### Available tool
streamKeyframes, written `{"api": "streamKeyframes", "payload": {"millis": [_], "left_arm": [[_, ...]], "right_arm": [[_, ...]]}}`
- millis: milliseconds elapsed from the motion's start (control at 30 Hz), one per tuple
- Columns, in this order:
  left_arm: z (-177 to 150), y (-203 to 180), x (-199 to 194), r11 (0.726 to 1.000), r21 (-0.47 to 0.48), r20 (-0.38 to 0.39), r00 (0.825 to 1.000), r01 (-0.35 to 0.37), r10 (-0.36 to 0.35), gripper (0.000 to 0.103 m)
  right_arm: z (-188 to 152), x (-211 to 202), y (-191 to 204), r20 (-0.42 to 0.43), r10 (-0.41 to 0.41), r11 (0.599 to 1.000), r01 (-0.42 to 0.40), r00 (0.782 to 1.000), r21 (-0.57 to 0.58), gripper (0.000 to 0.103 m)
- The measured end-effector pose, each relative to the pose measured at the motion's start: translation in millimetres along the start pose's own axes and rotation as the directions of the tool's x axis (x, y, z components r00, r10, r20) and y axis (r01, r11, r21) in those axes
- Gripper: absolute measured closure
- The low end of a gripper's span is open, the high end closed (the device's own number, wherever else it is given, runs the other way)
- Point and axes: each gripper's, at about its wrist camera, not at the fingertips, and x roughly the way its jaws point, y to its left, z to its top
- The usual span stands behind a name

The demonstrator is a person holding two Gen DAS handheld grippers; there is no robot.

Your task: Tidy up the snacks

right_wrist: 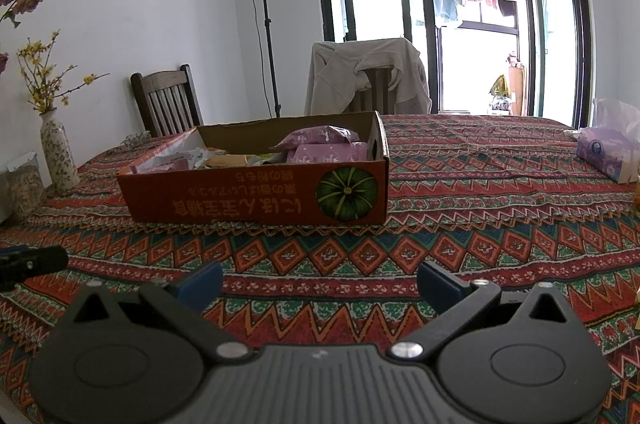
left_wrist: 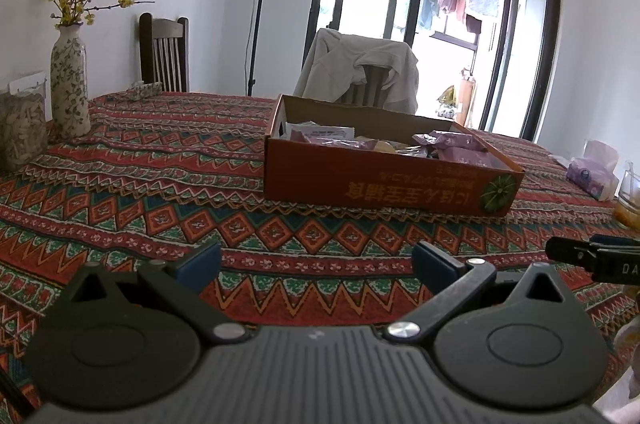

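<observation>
An open orange cardboard box (left_wrist: 384, 184) with a green pumpkin print stands on the patterned tablecloth; it also shows in the right wrist view (right_wrist: 256, 196). Inside lie purple snack packets (left_wrist: 456, 144) (right_wrist: 320, 148), white wrappers and biscuits. My left gripper (left_wrist: 316, 260) is open and empty, low over the cloth in front of the box. My right gripper (right_wrist: 320, 280) is open and empty, also in front of the box. The right gripper's tip shows at the right edge of the left wrist view (left_wrist: 592, 254).
A flowered vase (left_wrist: 70, 80) (right_wrist: 58, 156) and a jar (left_wrist: 22, 132) stand at the left. A purple tissue pack (left_wrist: 592, 172) (right_wrist: 608, 148) and a glass (left_wrist: 630, 196) stand at the right. Two chairs (left_wrist: 164, 54) (right_wrist: 368, 84) stand behind the table.
</observation>
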Motion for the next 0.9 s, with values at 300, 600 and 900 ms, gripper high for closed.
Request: {"api": "streamKeyframes", "payload": {"millis": [300, 600, 900], "left_arm": [[-0.5, -1.0, -0.9, 1.0, 0.001, 0.0, 1.0, 0.001, -0.001, 0.0], [-0.9, -0.6, -1.8, 1.0, 0.001, -0.001, 1.0, 0.003, -0.003, 0.0], [-1.4, -0.6, -1.6, 1.0, 0.001, -0.007, 1.0, 0.001, -0.001, 0.0]], "right_arm": [[-0.8, -0.9, 0.8, 0.002, -0.001, 1.0, 0.001, 1.0, -0.002, 0.0], [-0.9, -1.0, 0.8, 0.001, -0.001, 1.0, 0.001, 1.0, -0.002, 0.0], [-1.4, -1.6, 1.3, 0.0, -0.002, 1.0, 0.002, 1.0, -0.001, 0.0]]}}
